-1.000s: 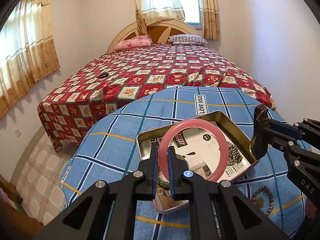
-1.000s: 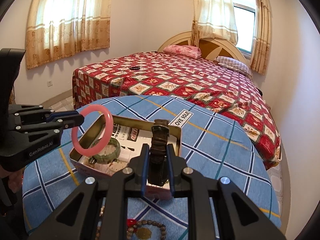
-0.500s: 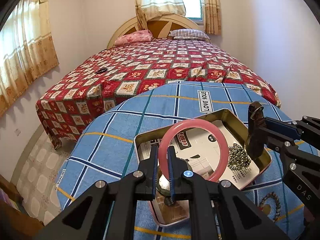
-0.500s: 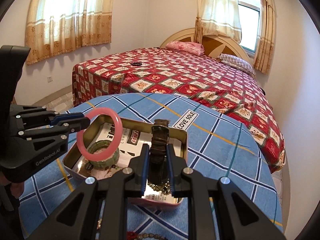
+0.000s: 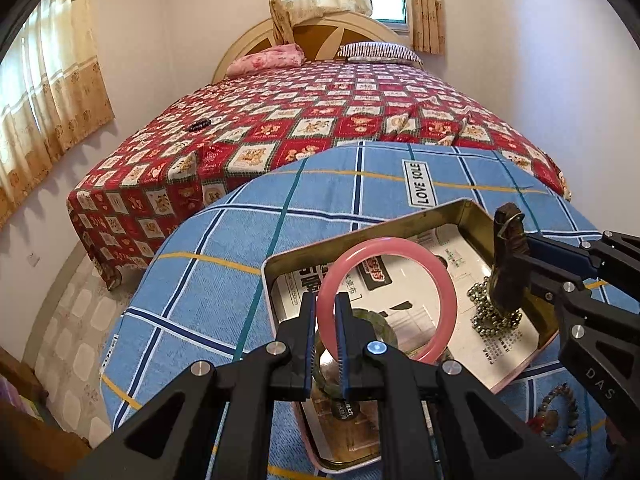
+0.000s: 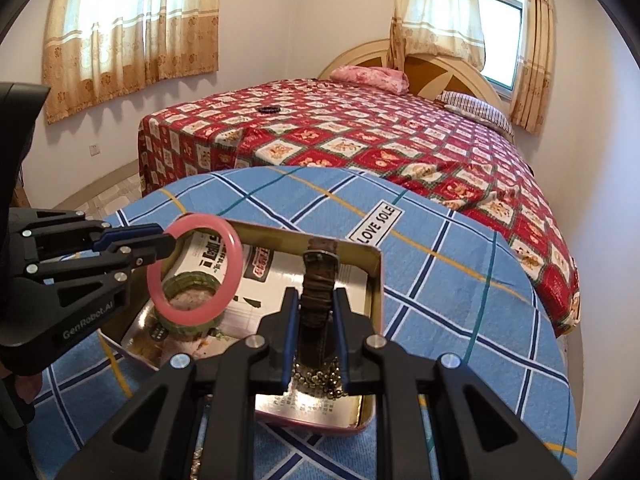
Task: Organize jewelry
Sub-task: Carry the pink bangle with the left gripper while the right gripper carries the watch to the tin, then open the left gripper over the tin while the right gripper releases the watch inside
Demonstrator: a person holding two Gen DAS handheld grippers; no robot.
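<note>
The pink bangle (image 5: 386, 300) is held upright over the open tin tray (image 5: 360, 240), pinched at its rim near the lower left by the left hand-held gripper (image 5: 325, 344), whose pads are closed on it. It is judged stiff, smooth and probably brittle — a glassy or stone-like ring that would slip under a loose pinch and could chip if dropped onto metal, so a grip across the rim's thickness, as here, is judged the right hold. Directly beneath it a green bangle (image 6: 192, 308) lies flat in the tray on printed paper; the two could knock together when the pink one is set down.

A brown watch strap (image 6: 318, 288) is clamped between the pads of the right hand-held gripper (image 6: 314, 344) and stands upright over the tray's right part, above a heap of small metal beads (image 5: 494, 312). The strap is judged light and pliable — it will flop once let go, and is best held mid-length.

The tray rests on a tabletop covered with a blue checked cloth (image 5: 240, 240). A beaded bracelet (image 5: 558, 416) lies on the cloth outside the tray, near its corner. Beyond it, a bed with a red patterned cover (image 5: 300, 120) is seen.
</note>
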